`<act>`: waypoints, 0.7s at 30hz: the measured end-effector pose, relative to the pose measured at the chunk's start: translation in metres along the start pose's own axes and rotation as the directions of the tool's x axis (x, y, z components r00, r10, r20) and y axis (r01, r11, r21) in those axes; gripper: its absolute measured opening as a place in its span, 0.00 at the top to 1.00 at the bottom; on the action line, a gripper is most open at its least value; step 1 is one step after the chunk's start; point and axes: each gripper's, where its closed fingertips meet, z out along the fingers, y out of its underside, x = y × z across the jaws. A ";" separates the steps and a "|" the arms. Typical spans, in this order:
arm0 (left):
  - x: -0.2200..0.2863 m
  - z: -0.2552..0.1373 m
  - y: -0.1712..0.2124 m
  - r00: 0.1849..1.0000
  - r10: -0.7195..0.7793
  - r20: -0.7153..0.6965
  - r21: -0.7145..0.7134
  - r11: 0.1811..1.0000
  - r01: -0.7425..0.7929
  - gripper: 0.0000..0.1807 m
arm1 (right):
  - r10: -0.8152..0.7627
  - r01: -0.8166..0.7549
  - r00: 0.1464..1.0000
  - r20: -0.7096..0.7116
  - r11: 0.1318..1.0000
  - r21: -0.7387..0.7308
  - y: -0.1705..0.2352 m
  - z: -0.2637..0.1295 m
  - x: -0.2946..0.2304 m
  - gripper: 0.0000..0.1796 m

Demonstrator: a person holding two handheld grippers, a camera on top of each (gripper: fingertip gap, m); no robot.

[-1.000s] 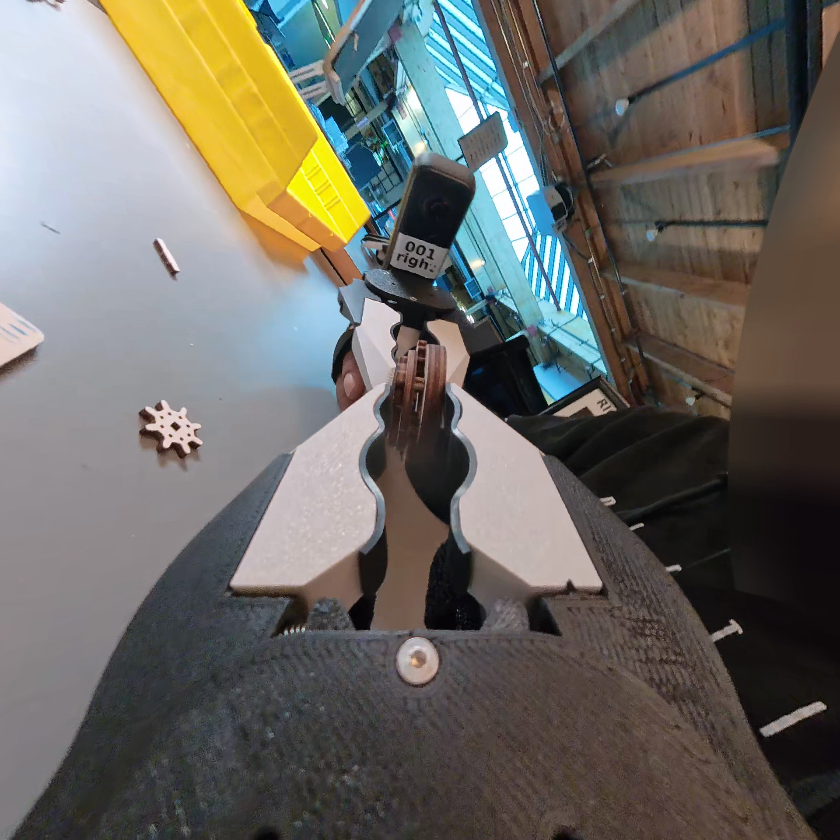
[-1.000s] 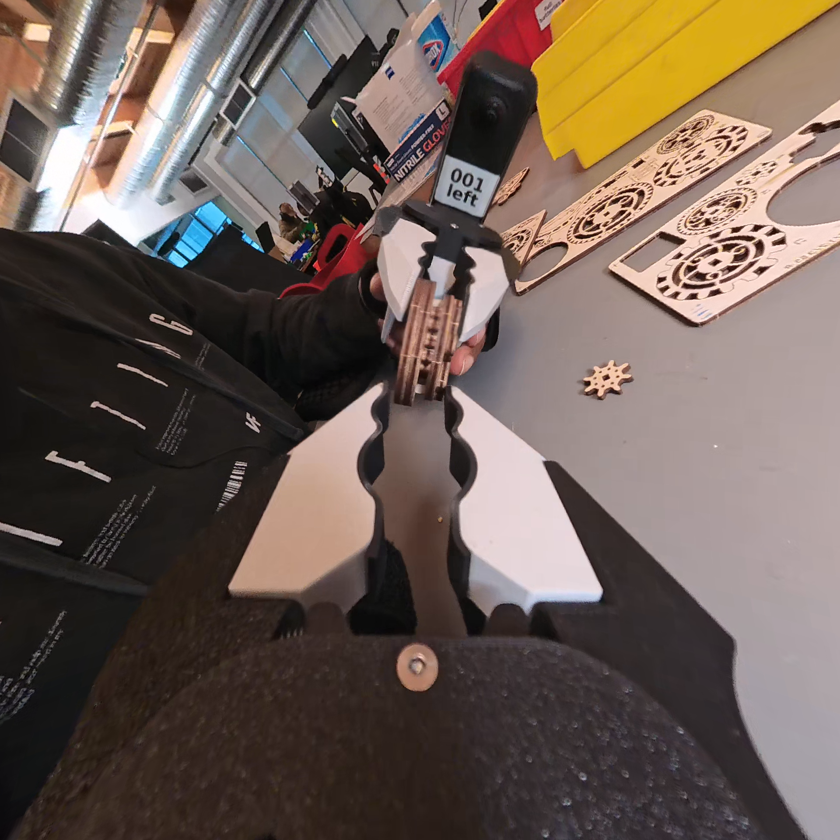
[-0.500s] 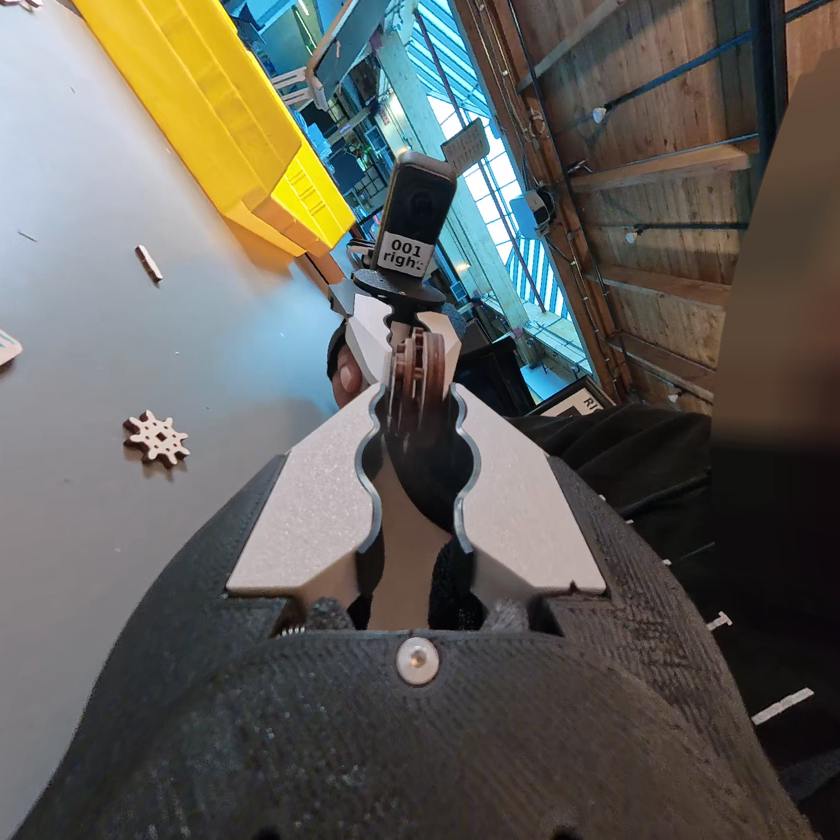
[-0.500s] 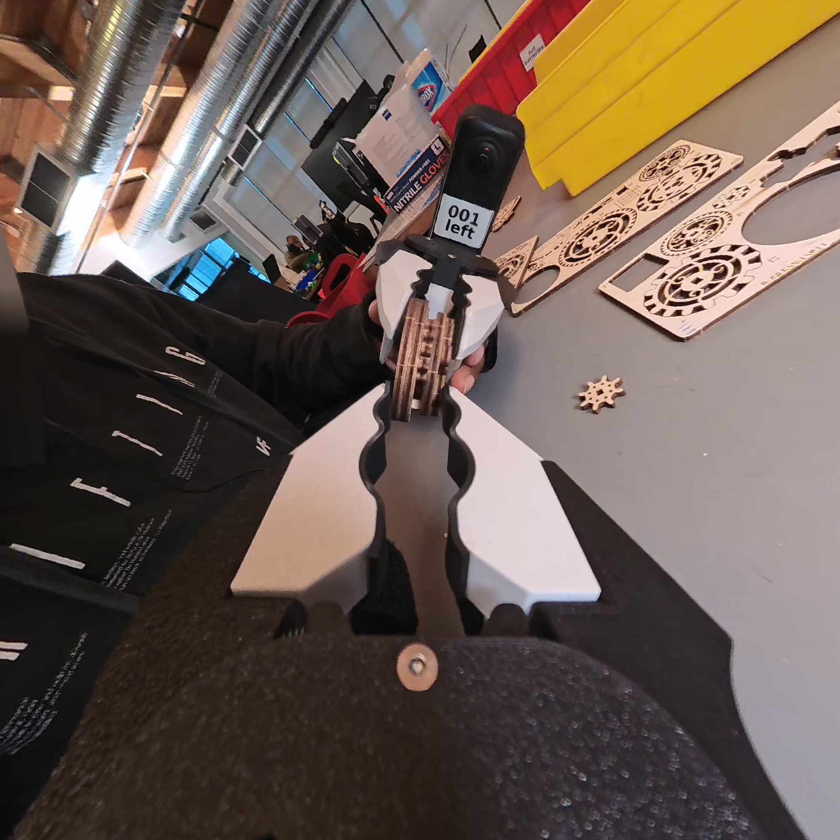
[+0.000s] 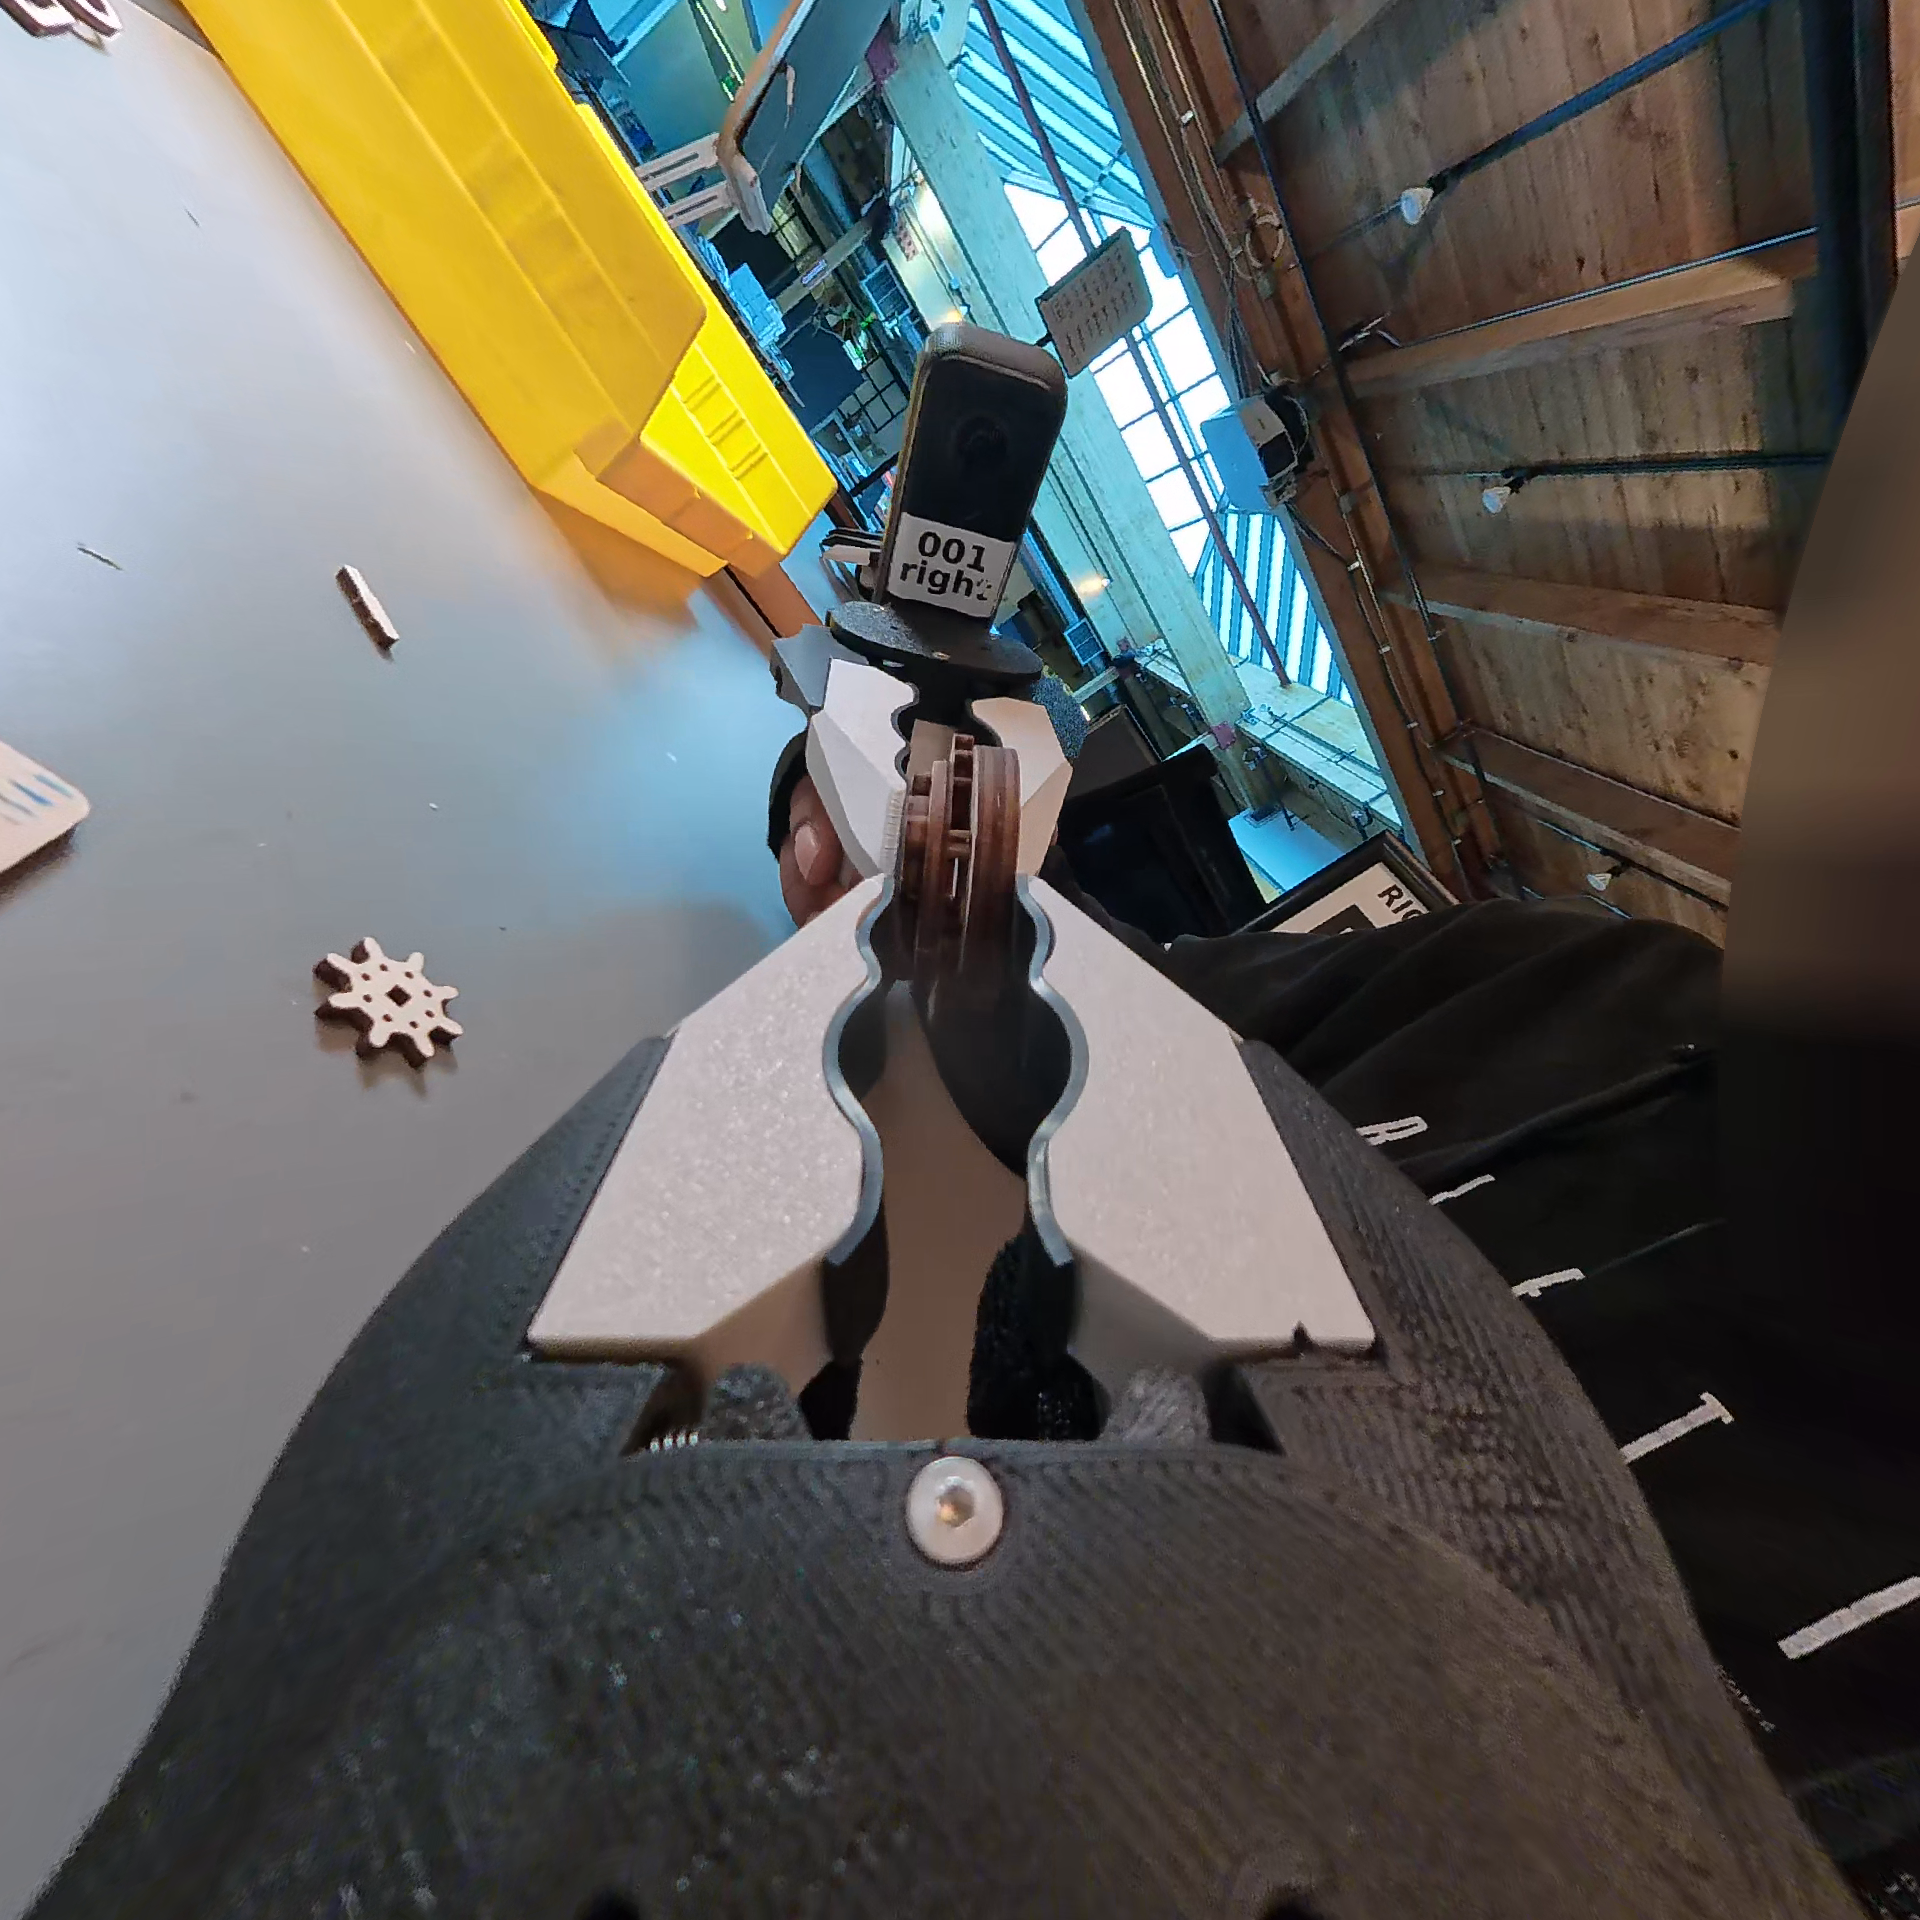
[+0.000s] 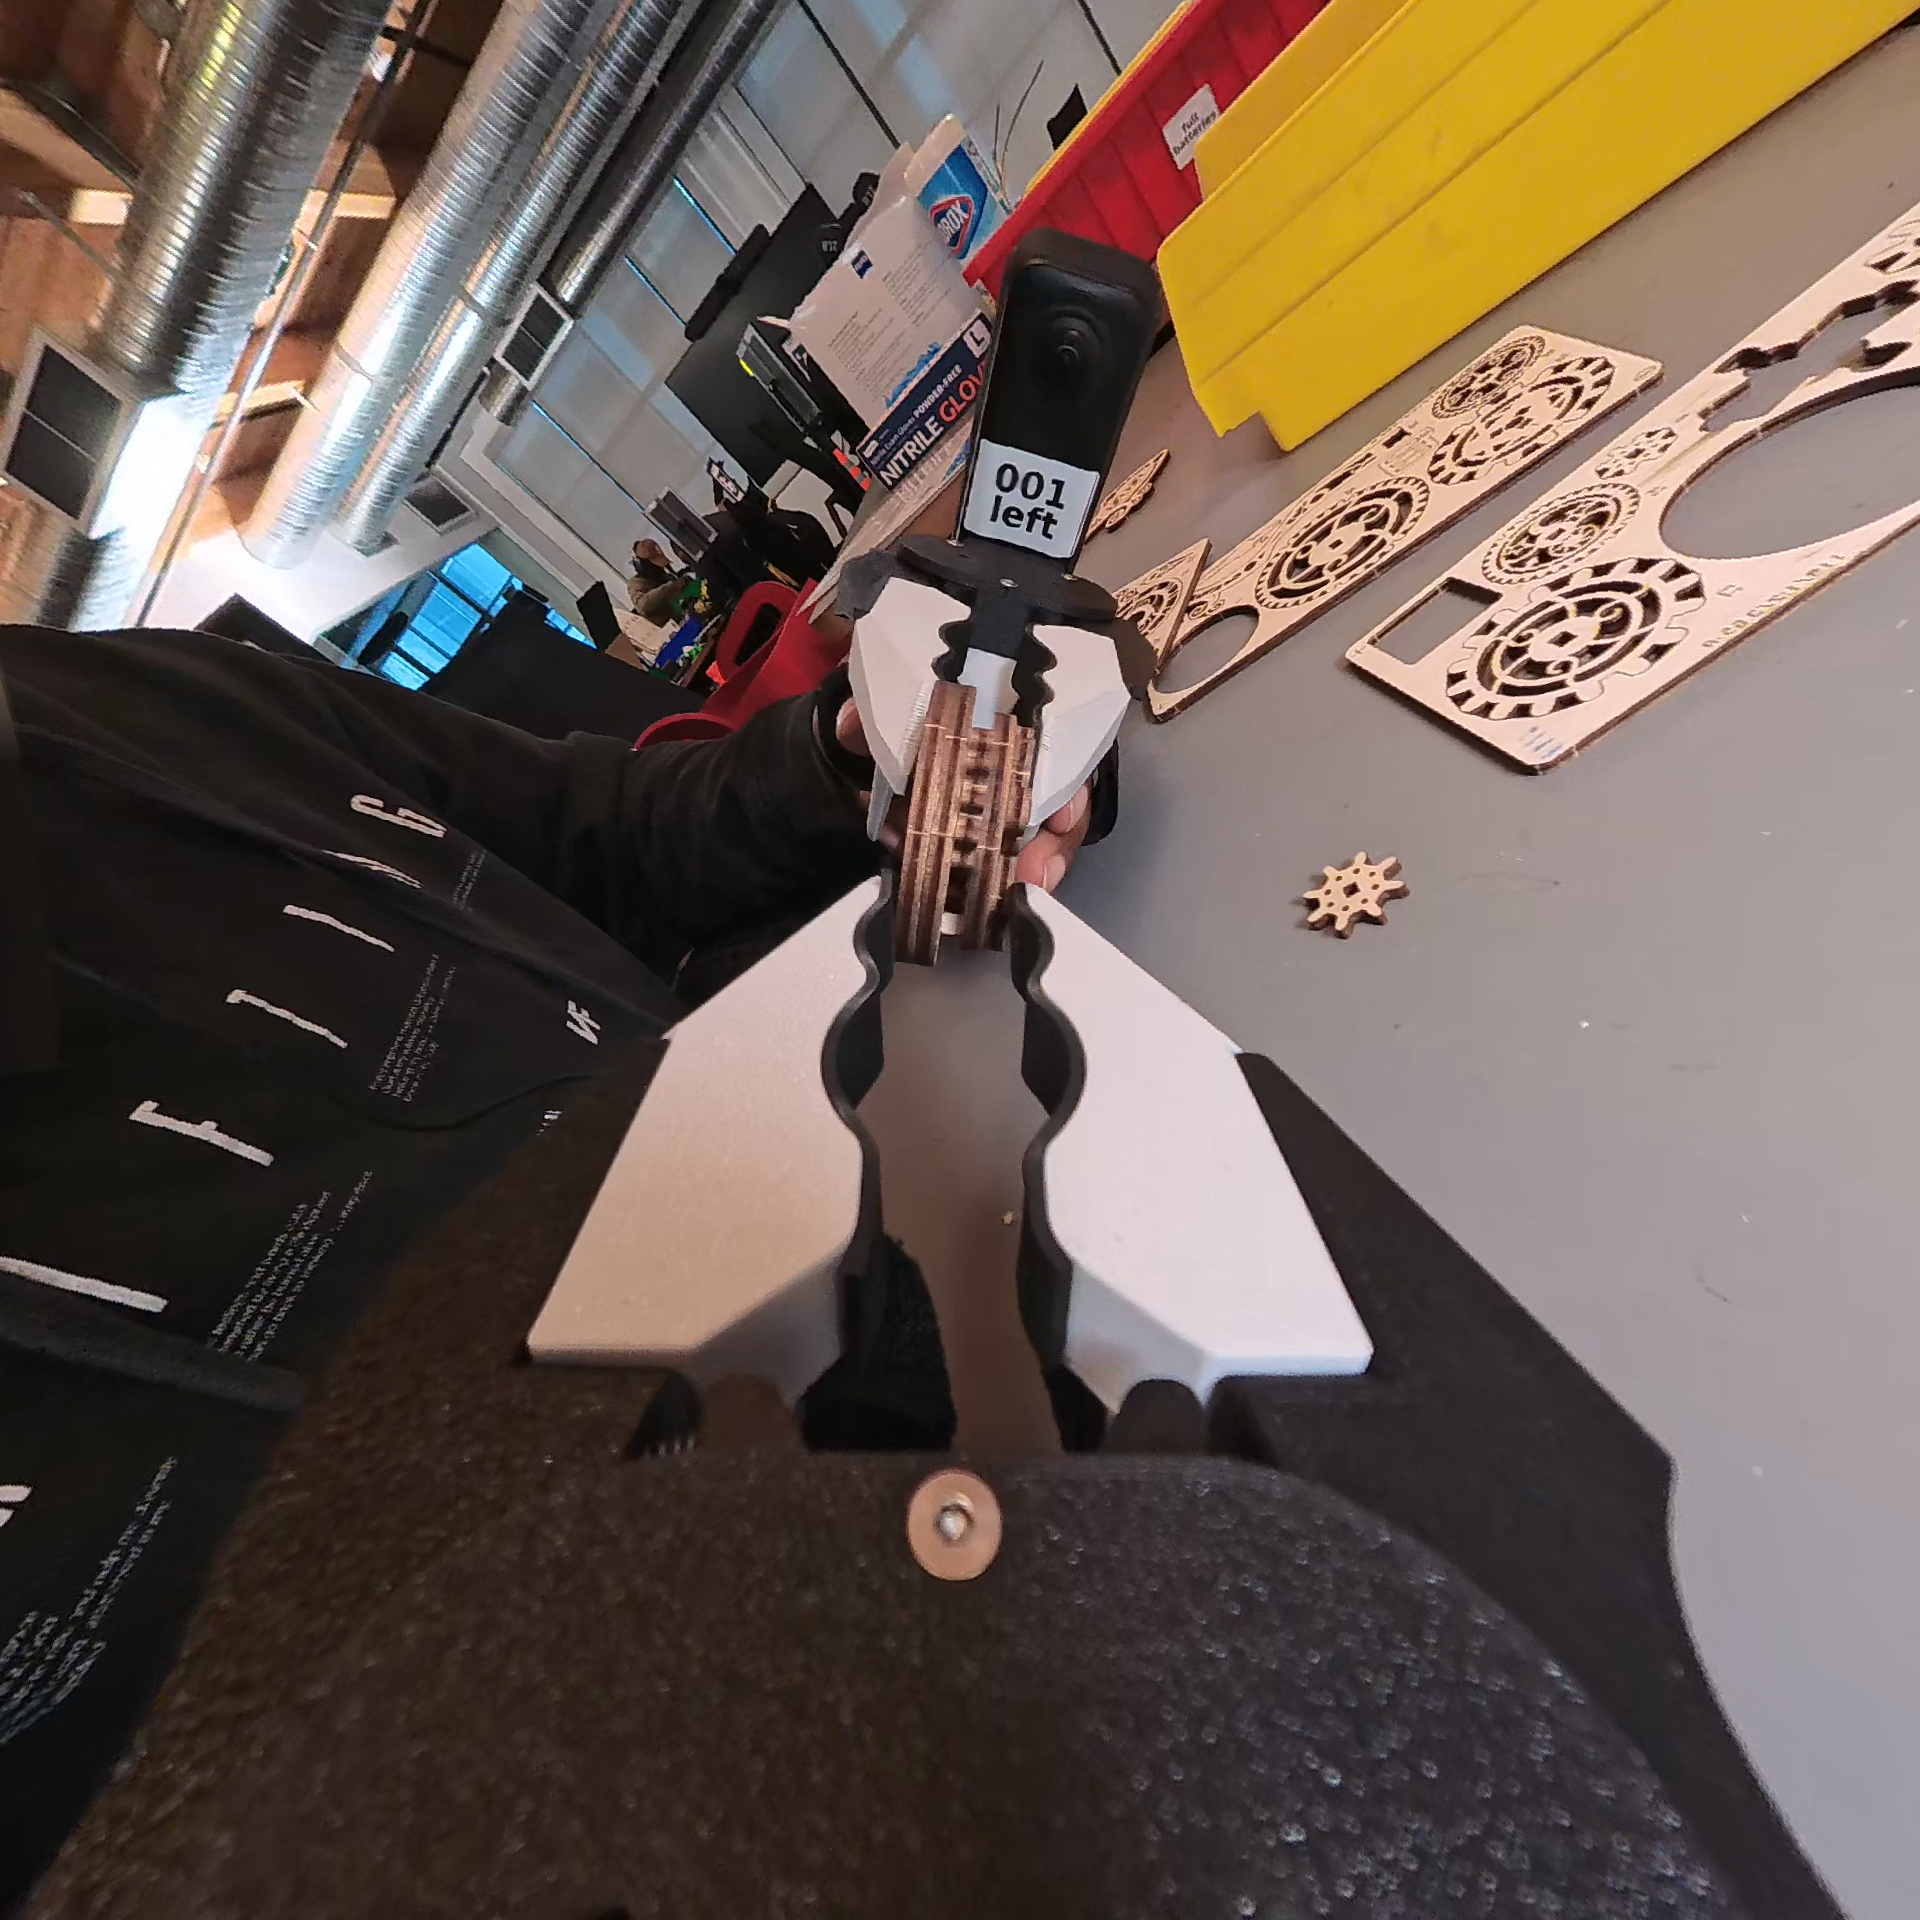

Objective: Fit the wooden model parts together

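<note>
A wooden gear assembly (image 5: 951, 842) of stacked discs and toothed rings hangs in the air between both grippers, above the grey table (image 5: 260, 727). My left gripper (image 5: 951, 902) is shut on its near edge. The right gripper (image 5: 940, 805) faces mine tip to tip and clamps the far edge. In the right wrist view my right gripper (image 6: 951, 906) is shut on the lower end of the assembly (image 6: 961, 821), and the left gripper (image 6: 964, 774) holds its upper end. A loose small wooden gear (image 5: 387, 1000) lies on the table; it also shows in the right wrist view (image 6: 1354, 894).
Yellow bins (image 5: 499, 239) stand along the table's far side, with a red bin (image 6: 1101, 177) beside them. Two laser-cut wooden sheets (image 6: 1351, 520) (image 6: 1662, 582) lie flat near the bins. A short wooden stick (image 5: 366, 606) lies on the table. The person's dark sleeve (image 6: 675, 810) is close. Less than 4 cm separates the two grippers' tips.
Both grippers stay clamped on the assembly. The pair has shifted and tilted only slightly; nothing was let go or picked up.
</note>
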 end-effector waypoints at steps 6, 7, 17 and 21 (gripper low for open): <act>-0.013 -0.006 0.000 0.986 0.128 0.108 -0.049 0.991 -0.124 0.86 | -0.173 0.163 0.975 -0.140 0.983 -0.079 0.006 0.000 0.014 0.90; -0.016 -0.008 -0.001 0.979 0.153 0.135 -0.059 0.987 -0.147 0.85 | -0.235 0.219 0.953 -0.190 0.971 -0.101 0.006 -0.001 0.019 0.90; -0.048 -0.016 0.010 0.814 0.458 0.357 -0.299 0.882 -0.365 0.80 | -0.957 0.586 0.100 -0.272 0.278 -0.761 0.013 -0.023 0.079 0.90; -0.054 -0.017 0.015 0.775 0.501 0.384 -0.358 0.855 -0.375 0.79 | -0.983 0.582 0.017 -0.182 0.158 -0.798 0.015 -0.019 0.076 0.89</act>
